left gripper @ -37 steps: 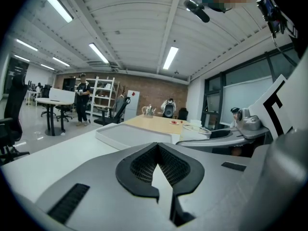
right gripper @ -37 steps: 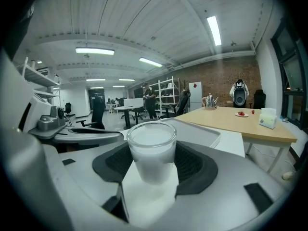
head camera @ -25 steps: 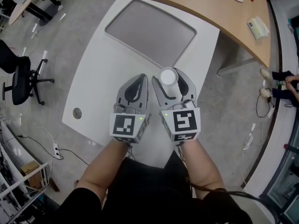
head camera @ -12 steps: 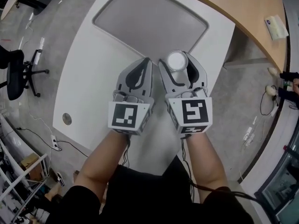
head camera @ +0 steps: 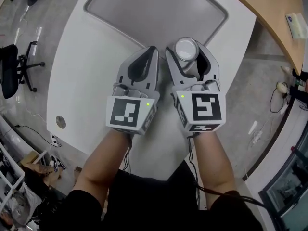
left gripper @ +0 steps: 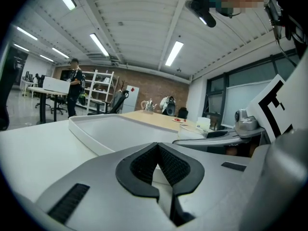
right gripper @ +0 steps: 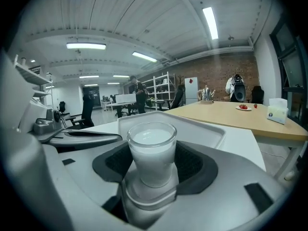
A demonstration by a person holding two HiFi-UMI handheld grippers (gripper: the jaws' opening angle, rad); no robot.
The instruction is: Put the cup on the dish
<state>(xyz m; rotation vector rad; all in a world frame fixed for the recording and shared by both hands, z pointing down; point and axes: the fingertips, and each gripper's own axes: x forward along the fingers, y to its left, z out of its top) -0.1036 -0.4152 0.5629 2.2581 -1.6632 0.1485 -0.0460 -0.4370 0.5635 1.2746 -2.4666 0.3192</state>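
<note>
A small clear cup of white liquid stands upright between the jaws of my right gripper, which is shut on it. In the right gripper view the cup fills the middle, with its base between the black pads. The dish is a wide grey tray with a raised rim on the white table, just beyond both grippers. Its rim also shows in the left gripper view and behind the cup. My left gripper is alongside, shut and empty.
A curved wooden desk runs along the upper right, with a plate of red fruit and a tissue box. An office chair is on the floor at left. A round cable hole sits near the table's left edge.
Both grippers, with the cup in the right one, have moved forward over the table. The tray's near rim now lies just ahead of the jaws.
</note>
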